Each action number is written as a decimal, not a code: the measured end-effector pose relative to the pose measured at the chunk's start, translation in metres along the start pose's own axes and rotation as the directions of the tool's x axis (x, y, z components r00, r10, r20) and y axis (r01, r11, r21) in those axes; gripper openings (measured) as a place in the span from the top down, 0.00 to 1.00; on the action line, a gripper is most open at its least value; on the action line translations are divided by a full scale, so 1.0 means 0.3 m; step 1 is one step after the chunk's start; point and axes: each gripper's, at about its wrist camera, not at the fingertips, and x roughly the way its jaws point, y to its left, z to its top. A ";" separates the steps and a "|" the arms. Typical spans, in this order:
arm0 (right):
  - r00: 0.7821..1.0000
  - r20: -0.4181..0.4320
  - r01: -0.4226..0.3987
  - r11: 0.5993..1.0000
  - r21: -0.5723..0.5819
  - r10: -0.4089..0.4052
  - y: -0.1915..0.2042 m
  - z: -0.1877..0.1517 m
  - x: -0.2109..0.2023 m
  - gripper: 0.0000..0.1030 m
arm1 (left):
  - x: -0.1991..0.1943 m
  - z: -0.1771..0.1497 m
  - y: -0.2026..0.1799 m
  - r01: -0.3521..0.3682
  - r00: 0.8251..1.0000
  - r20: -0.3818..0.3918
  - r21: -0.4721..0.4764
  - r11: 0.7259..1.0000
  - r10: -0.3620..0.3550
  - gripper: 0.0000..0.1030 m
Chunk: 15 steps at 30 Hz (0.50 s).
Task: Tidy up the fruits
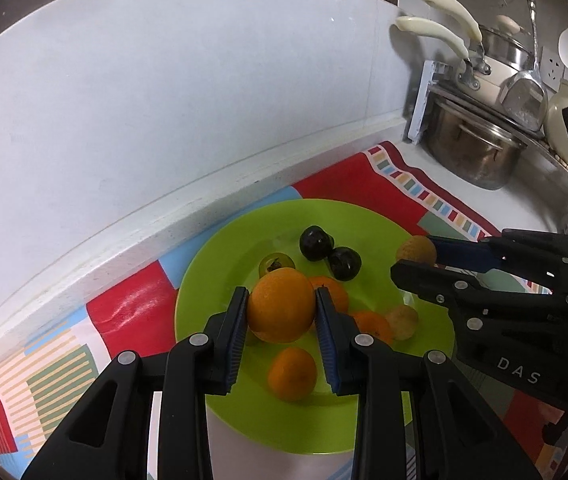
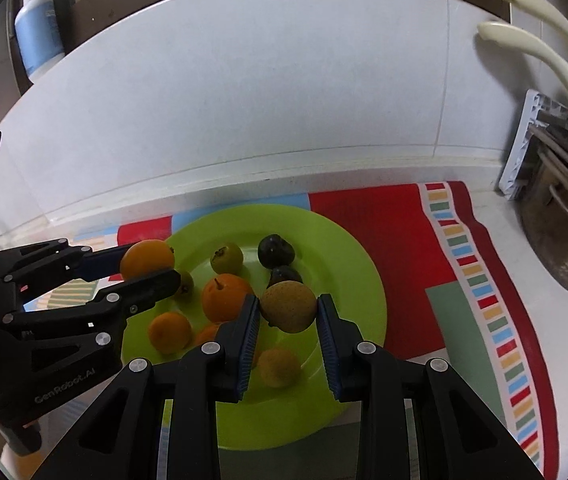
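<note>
My left gripper (image 1: 282, 312) squeezes a big orange (image 1: 281, 305) over the green plate (image 1: 220, 240). My right gripper (image 2: 288, 312) pinches a speckled yellow fruit (image 2: 289, 306), maybe a loquat, above the plate's middle. Two dark plums (image 1: 316, 241) sit at 12 o'clock. The grippers read "DAS" and "GenRobot.AI".

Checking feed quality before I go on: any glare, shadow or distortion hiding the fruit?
Left wrist: strong fisheye bending, glare only on the red mat, orange sharp. Right wrist: same bending, dark vignette corners, soft shadows on the green plate, tan fruit clear.
</note>
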 end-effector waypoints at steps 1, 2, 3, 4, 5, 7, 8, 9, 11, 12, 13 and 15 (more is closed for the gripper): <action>1.000 0.001 -0.002 1.000 0.001 0.002 0.000 0.001 0.003 0.70 | -0.005 -0.001 0.000 -0.005 1.000 0.006 0.001 1.000 0.005 0.64; 1.000 0.002 0.000 1.000 0.003 0.000 -0.001 0.001 0.002 0.68 | -0.010 -0.001 0.002 -0.013 1.000 0.013 0.001 1.000 0.013 0.61; 1.000 0.003 0.008 1.000 0.007 -0.009 -0.002 0.003 0.000 0.62 | -0.021 -0.003 0.003 -0.022 1.000 0.021 -0.001 1.000 0.022 0.57; 1.000 0.006 0.019 1.000 0.009 -0.019 -0.004 0.002 -0.004 0.60 | -0.029 -0.004 0.005 -0.025 0.999 0.024 -0.003 1.000 0.025 0.56; 1.000 0.011 0.022 1.000 0.010 -0.022 -0.005 0.001 -0.013 0.60 | -0.047 -0.007 0.004 -0.034 0.999 0.031 -0.006 0.999 0.035 0.56; 0.999 0.015 0.030 1.000 0.011 -0.030 -0.005 -0.005 -0.033 0.60 | -0.080 -0.015 0.005 -0.050 0.998 0.046 -0.011 0.999 0.050 0.55; 0.999 0.021 0.034 0.999 0.014 -0.034 -0.006 -0.008 -0.048 0.60 | -0.109 -0.023 0.002 -0.060 0.996 0.060 -0.014 0.998 0.061 0.54; 0.999 0.027 0.038 0.999 0.019 -0.038 -0.006 -0.012 -0.064 0.60 | -0.133 -0.029 -0.001 -0.065 0.995 0.072 -0.016 0.998 0.066 0.52; 0.998 0.040 0.043 0.999 0.027 -0.045 -0.004 -0.024 -0.105 0.60 | -0.177 -0.039 -0.011 -0.078 0.993 0.087 -0.017 0.997 0.079 0.49; 0.998 0.045 0.046 0.999 0.027 -0.047 0.001 -0.029 -0.123 0.60 | -0.206 -0.045 -0.019 -0.086 0.991 0.096 -0.020 0.996 0.088 0.47; 0.997 0.053 0.050 0.998 0.027 -0.051 0.007 -0.034 -0.145 0.60 | -0.227 -0.050 -0.022 -0.090 0.990 0.103 -0.025 0.996 0.093 0.45; 0.995 0.075 0.057 0.998 0.023 -0.059 0.022 -0.047 -0.199 0.60 | -0.284 -0.063 -0.033 -0.095 0.988 0.117 -0.046 0.994 0.099 0.44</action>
